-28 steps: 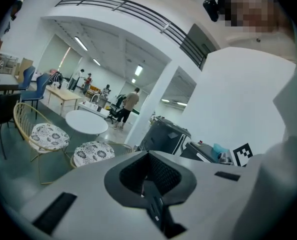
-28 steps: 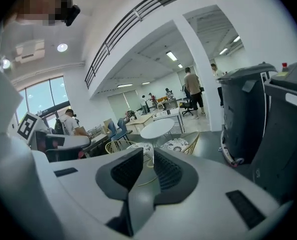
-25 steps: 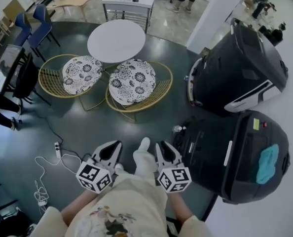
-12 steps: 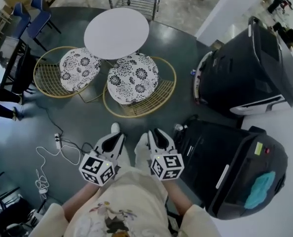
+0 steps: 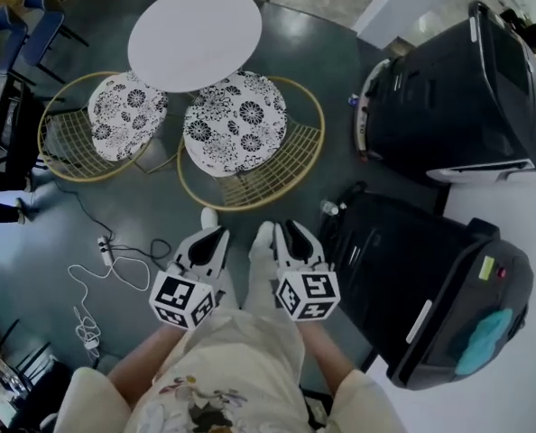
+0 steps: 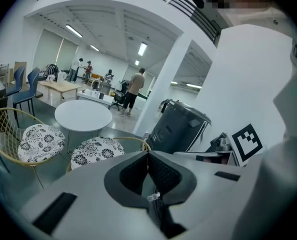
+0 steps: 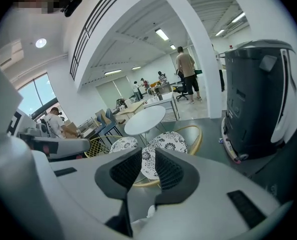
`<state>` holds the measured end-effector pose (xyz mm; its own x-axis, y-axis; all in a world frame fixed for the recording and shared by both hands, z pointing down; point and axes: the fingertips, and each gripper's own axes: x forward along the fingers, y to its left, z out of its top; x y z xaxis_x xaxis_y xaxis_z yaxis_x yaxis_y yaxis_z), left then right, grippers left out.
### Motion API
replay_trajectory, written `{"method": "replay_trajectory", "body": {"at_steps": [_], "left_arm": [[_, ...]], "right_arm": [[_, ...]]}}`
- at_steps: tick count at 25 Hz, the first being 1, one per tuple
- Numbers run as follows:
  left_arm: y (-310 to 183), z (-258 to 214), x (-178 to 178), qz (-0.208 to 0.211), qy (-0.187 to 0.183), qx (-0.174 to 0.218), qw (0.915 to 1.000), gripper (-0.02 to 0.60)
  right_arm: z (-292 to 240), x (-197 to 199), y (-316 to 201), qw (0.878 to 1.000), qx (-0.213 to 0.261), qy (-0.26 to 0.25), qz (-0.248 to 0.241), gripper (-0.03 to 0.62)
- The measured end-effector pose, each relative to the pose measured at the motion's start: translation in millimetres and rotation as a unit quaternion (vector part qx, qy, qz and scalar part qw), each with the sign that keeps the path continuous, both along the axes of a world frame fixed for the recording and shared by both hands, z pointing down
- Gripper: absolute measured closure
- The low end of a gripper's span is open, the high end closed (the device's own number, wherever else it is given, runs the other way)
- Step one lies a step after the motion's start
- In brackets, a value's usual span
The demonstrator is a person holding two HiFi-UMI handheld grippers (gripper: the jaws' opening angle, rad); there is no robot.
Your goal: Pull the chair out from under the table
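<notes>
Two gold wire chairs with black-and-white floral cushions stand at a round white table. The nearer chair has its cushion partly under the table's edge; the other chair is to its left. My left gripper is shut and empty, short of the nearer chair's rim. Beside it, my right gripper is open with nothing between its pads. The left gripper view shows the shut left gripper below the nearer chair. In the right gripper view, the right gripper frames that nearer chair.
Two large black machines stand close on the right. A power strip with white cable lies on the dark floor at left, and a small bottle sits by the nearer machine. Blue chairs stand far left; people stand in the background.
Both grippers and the head view have moved forward and down toward the chairs, so the nearer chair is now closer to the fingertips. Jaw openings look unchanged.
</notes>
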<state>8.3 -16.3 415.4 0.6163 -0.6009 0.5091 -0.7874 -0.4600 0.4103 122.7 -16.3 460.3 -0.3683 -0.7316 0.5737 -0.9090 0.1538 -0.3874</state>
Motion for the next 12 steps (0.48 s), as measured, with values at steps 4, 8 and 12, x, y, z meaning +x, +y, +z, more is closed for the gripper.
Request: {"method": "replay_trajectory", "body": {"at_steps": [4,8,12], "left_arm": [[-8.0,23.2,-2.7,0.006,0.003,-0.016,0.9999,0.575],[-14.4,45.7,2.4,0.017,0.004,-0.022,0.9996,0.575],[-17.1,62.4,8.9,0.028,0.003,-0.022,0.9994,0.574]], "right_arm": [[26.4,-1.5,-7.3,1.0,-0.021,0.006,0.023,0.52],[56.7,0.2,-13.1,0.998,-0.044,0.003,0.039,0.514],[80.7,1.1,-18.2,0.997,-0.059,0.0,0.056,0.502]]}}
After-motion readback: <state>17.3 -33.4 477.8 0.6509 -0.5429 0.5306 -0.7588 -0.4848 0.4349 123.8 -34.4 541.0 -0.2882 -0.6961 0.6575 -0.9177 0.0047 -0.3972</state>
